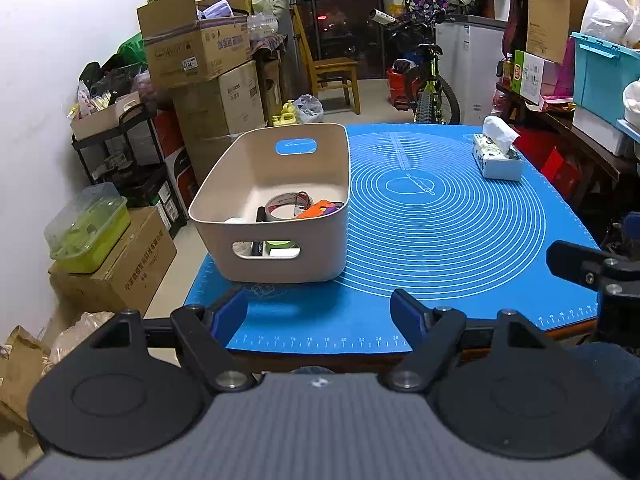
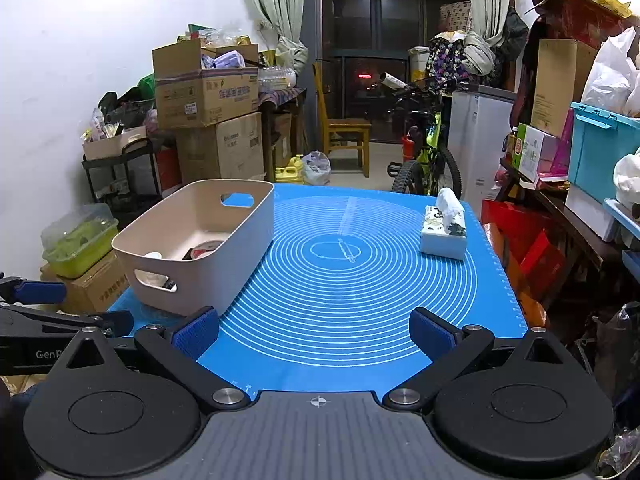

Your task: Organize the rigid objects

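Observation:
A beige bin (image 1: 224,222) with handle slots stands on the left of the blue mat (image 1: 440,240). Inside it lie a roll of tape (image 1: 286,208), an orange and purple object (image 1: 320,209) and other small items. My left gripper (image 1: 320,314) is open and empty, just in front of the bin near the table's front edge. In the right wrist view the bin (image 2: 240,264) is at the left with the tape (image 2: 206,249) inside. My right gripper (image 2: 314,334) is open and empty over the mat's front. The left gripper (image 2: 60,312) shows at its left edge.
A tissue box (image 1: 496,156) stands at the mat's far right, also in the right wrist view (image 2: 444,232). Stacked cardboard boxes (image 1: 200,56), a black cart, a chair, a bicycle (image 1: 430,88) and a blue crate (image 1: 604,76) surround the table.

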